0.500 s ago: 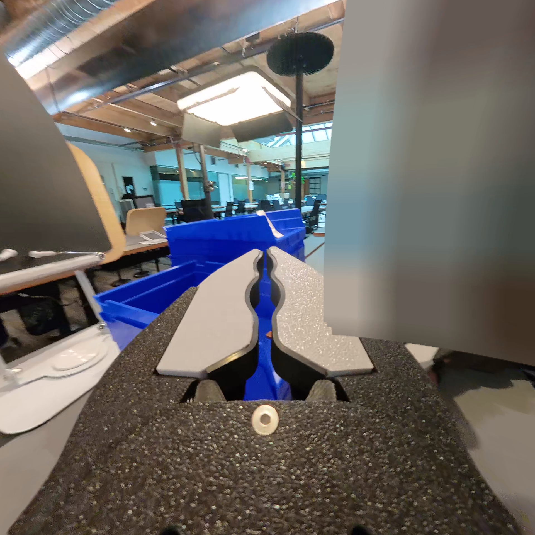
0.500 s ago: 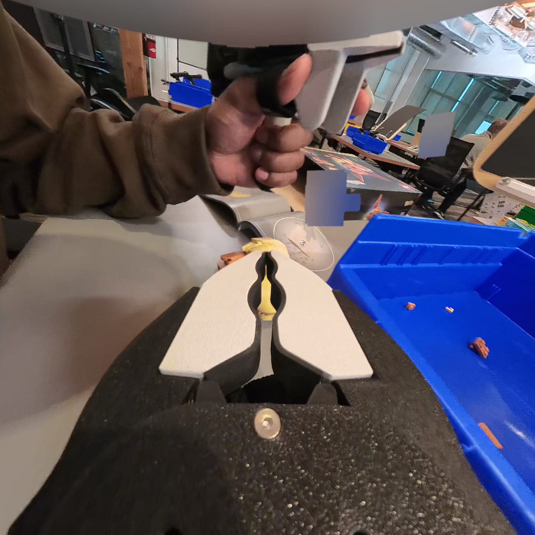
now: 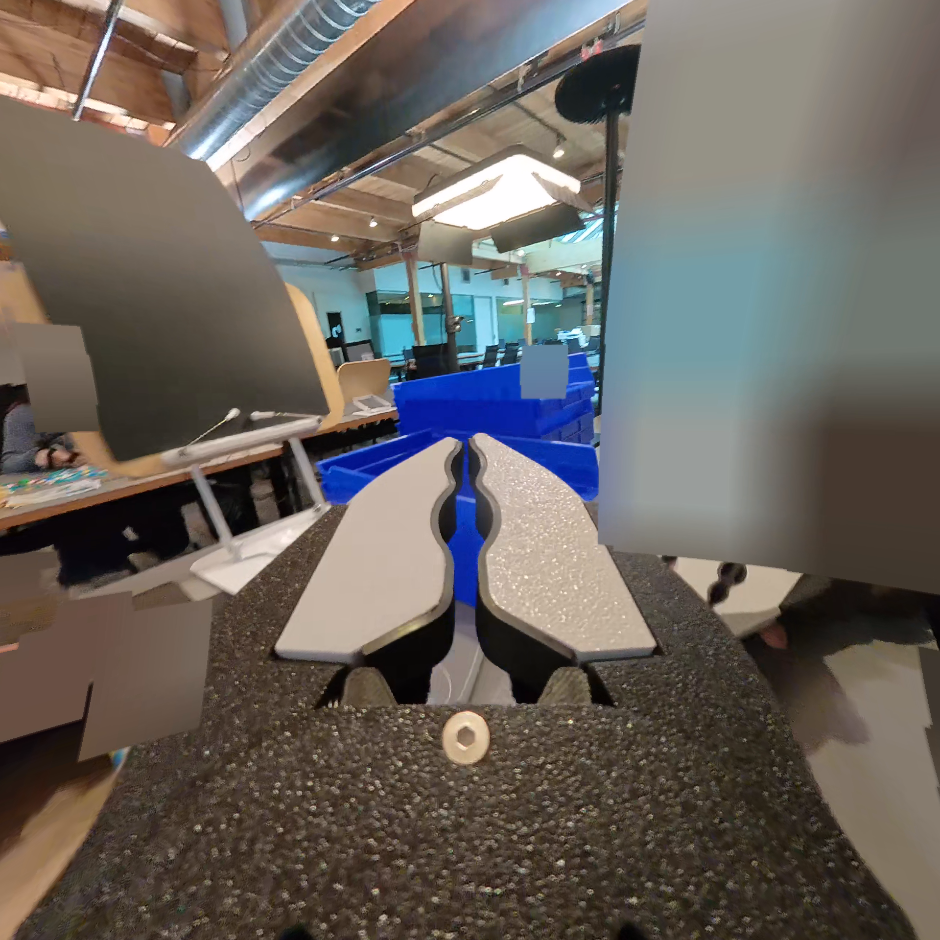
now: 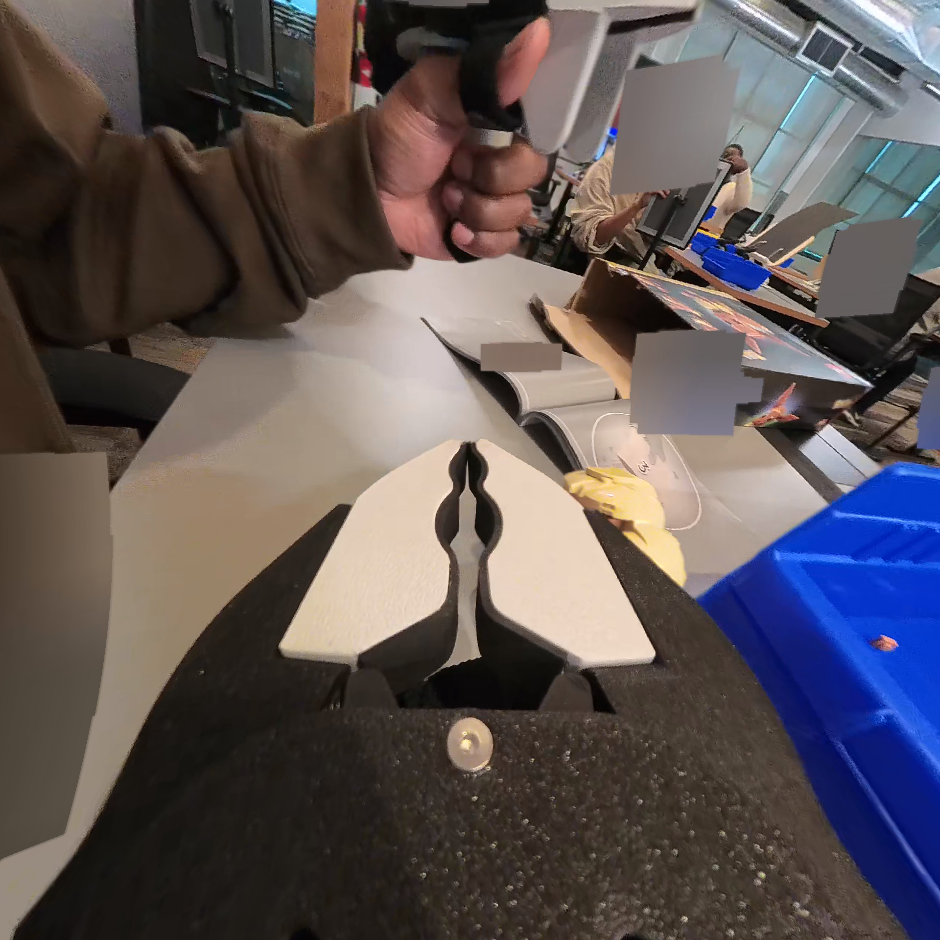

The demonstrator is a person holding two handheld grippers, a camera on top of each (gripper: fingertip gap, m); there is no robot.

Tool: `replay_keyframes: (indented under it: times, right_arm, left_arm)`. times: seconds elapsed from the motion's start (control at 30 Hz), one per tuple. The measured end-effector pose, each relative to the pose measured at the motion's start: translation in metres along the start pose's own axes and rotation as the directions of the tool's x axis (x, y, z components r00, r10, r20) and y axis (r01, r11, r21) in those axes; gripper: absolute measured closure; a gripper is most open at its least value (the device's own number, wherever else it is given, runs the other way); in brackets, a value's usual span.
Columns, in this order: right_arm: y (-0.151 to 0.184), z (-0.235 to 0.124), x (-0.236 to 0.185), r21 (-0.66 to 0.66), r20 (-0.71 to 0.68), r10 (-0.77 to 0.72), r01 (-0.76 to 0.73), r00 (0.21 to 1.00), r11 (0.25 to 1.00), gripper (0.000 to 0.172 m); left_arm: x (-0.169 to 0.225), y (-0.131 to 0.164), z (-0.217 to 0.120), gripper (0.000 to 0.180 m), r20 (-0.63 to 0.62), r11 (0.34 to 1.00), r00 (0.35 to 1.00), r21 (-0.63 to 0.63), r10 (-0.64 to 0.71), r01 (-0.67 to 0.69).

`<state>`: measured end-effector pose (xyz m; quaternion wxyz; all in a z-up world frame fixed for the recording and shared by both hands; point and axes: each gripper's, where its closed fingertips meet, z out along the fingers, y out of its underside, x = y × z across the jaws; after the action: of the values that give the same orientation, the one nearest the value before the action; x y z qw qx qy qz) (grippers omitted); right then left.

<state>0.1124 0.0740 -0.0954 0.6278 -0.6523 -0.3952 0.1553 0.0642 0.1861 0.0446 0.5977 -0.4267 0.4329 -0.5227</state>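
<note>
Since half a second ago your right gripper [image 4: 469, 446] has swung to the left: the yellow object [image 4: 623, 501] that showed through the slot between its fingers now lies on the grey table [image 4: 315, 417] just right of the right finger, partly hidden behind the gripper body, and the slot shows only bare table. Your left gripper [image 3: 465, 441] has tilted too, so the ceiling light [image 3: 496, 191] sits farther right and the black panel on a stand [image 3: 168, 315] fills more of the left side. Right now your right claw is closed, fingertips meeting at the far end with nothing between them. Your left claw is closed as well, tips all but touching, and only blue plastic shows through its slot. That blue belongs to the blue bins [image 3: 488, 407] stacked just beyond the left fingertips, one low bin in front and taller ones behind. From the right wrist view, your left hand [image 4: 458, 168] is raised high above the far side of the table, fist wrapped round the handle of the other gripper, brown sleeve running off to the left. An open grey booklet [image 4: 554, 391] lies on the table beyond the yellow object, with a cardboard box [image 4: 605, 305] farther right. Near right, a blue bin [image 4: 834, 661] holds a small reddish-brown piece [image 4: 884, 643] on its floor.
</note>
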Motion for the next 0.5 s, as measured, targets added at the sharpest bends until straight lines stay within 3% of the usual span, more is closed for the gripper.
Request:
replay_keyframes:
  times: [0.23, 0.5]
  right_arm:
    - [-0.012, 0.019, -0.023, 0.012, 0.023, -0.015, 0.015, 1.0, 1.0, 0.172]
    - [-0.026, 0.044, -0.051, 0.026, 0.076, -0.035, 0.034, 0.997, 0.999, 0.172]
  left_arm:
    - [0.008, -0.007, -0.086, 0.179, 0.12, 0.998, 0.992, -0.059, 0.044, -0.037]
    - [0.033, -0.005, -0.146, 0.178, 0.163, 0.994, 0.985, -0.101, 0.05, -0.034]
